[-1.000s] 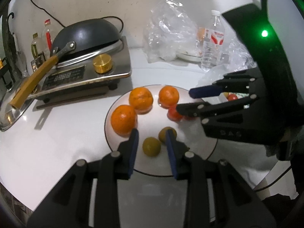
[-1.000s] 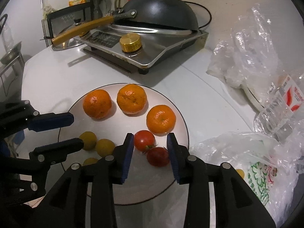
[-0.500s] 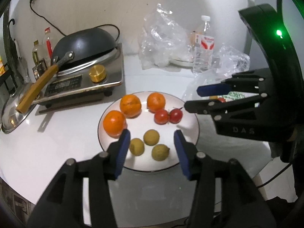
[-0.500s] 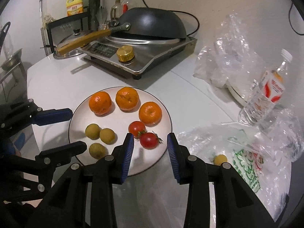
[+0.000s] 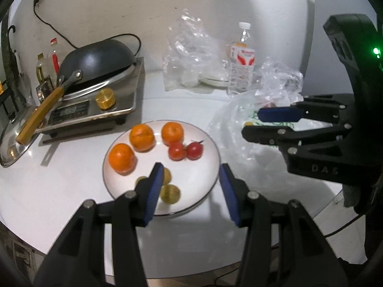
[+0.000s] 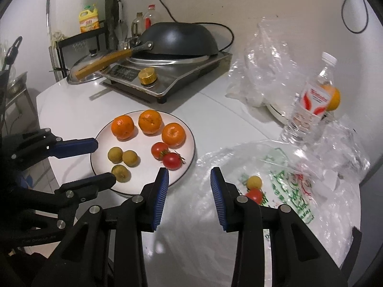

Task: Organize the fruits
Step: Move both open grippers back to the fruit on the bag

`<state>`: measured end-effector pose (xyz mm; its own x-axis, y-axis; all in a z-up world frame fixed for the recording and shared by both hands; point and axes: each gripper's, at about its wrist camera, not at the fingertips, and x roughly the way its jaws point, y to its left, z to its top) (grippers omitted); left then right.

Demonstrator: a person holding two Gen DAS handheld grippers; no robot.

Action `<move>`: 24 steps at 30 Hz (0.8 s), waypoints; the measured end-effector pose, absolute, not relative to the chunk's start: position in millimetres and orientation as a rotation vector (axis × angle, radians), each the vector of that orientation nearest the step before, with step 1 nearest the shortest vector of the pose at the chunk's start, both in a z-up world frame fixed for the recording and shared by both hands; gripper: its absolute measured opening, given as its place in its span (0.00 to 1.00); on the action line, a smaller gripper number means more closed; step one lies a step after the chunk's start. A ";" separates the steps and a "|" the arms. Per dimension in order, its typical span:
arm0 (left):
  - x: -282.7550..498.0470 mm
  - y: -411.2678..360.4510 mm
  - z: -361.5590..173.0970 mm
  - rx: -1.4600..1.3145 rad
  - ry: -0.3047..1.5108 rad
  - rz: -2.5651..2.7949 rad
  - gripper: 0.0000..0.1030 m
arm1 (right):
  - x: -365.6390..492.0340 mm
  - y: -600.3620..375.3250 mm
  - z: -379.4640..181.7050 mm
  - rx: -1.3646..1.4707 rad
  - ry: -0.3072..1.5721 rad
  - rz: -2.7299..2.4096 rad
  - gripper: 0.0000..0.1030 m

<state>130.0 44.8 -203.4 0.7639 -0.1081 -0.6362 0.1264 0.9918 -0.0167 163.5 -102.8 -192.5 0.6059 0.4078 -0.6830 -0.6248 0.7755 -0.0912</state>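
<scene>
Holding both tools above the white table (image 6: 71, 110), we see our left gripper (image 5: 189, 179) spread wide and empty over the near rim of the white plate (image 5: 203, 167), and our right gripper (image 6: 189, 181) also parted and empty, between the plate and the plastic bag (image 6: 299, 179). On the plate lie 3 mandarins (image 6: 150, 122), 2 tomatoes (image 6: 171, 160) and 3 longans (image 6: 130, 157). Inside the bag sit 1 longan (image 6: 254, 181) and 1 tomato (image 6: 254, 195).
</scene>
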 end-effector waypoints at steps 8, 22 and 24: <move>132.7 15.6 -199.2 0.051 0.694 -0.151 0.48 | 162.3 -136.4 -190.2 -0.299 0.688 0.589 0.37; 150.3 -23.5 -199.9 0.095 0.723 -0.186 0.48 | 178.7 -184.6 -198.6 -0.230 0.700 0.564 0.38; 152.9 -29.1 -200.3 0.101 0.722 -0.193 0.48 | 183.3 -189.4 -203.0 -0.223 0.709 0.562 0.38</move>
